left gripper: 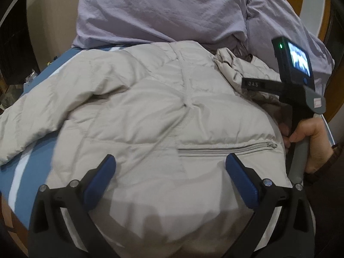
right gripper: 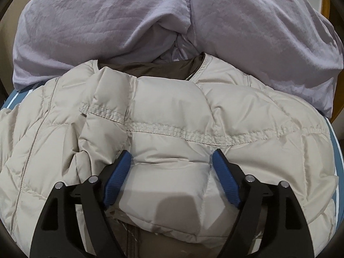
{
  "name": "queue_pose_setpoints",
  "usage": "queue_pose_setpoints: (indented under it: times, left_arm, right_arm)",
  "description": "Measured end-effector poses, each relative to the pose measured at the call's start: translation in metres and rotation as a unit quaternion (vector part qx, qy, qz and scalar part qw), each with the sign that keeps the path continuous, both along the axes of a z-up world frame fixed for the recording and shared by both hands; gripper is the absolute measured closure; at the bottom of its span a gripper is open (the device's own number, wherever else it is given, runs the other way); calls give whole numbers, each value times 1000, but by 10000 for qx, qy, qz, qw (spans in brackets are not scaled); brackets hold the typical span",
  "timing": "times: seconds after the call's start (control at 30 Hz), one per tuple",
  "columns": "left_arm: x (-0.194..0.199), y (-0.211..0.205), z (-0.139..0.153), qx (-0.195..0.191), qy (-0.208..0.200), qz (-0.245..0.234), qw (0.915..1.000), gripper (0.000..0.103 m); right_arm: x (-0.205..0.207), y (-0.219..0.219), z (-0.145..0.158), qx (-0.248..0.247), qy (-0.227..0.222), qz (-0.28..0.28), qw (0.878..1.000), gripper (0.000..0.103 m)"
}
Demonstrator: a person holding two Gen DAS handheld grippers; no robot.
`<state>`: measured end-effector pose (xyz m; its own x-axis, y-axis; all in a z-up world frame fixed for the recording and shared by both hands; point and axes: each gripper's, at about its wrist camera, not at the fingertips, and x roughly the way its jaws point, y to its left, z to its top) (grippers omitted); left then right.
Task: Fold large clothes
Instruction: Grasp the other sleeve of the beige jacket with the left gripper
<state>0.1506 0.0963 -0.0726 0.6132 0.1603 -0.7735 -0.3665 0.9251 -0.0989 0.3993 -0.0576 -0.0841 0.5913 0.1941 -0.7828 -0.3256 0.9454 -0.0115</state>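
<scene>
A beige puffer jacket (left gripper: 139, 111) lies spread on a blue surface (left gripper: 32, 172), a zip pocket (left gripper: 225, 148) facing me. My left gripper (left gripper: 169, 161) is open just above the jacket's lower part, its blue pads wide apart and empty. In the right wrist view the same jacket (right gripper: 258, 111) fills the frame, brown lining showing at the collar (right gripper: 150, 68). My right gripper (right gripper: 171, 157) has its blue pads pressed in on a puffy folded section of the jacket. The right gripper's body (left gripper: 301, 81) and the hand holding it show at the right in the left wrist view.
A crumpled lavender garment (left gripper: 161, 10) is heaped behind the jacket; it also fills the top of the right wrist view (right gripper: 107, 21). The blue surface's left edge drops to a dark cluttered area (left gripper: 13, 68). A wooden frame (left gripper: 322, 21) stands at the right.
</scene>
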Motion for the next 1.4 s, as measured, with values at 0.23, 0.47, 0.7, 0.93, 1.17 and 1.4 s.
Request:
queue_pose_setpoints:
  times: [0.23,0.47,0.7,0.93,1.17,1.4]
  left_arm:
    - [-38,59,23,146,-107,695,9974,2]
    - [-87,161,29,544,120,2133,9754,2]
    - [-139,264,7,242,439,3303,9426,2]
    - [-157,293,-16,-562,367,3329,9406,7]
    - [-165,306,-14,-851,152,3538,9313,11]
    - [-154,302,-16,-574,312,3510,9341,12]
  right_arm:
    - [3,-1,0,20,35,-52,10000,16]
    - [5,-3,0,48,63,-56,10000,12]
    - [6,-4,1,130,101,-71,9998,11]
    - [6,-4,2,166,114,-84,9998,10]
    - [6,-4,2,233,133,-89,9996,10]
    - [6,-4,2,273,149,-96,9995,9]
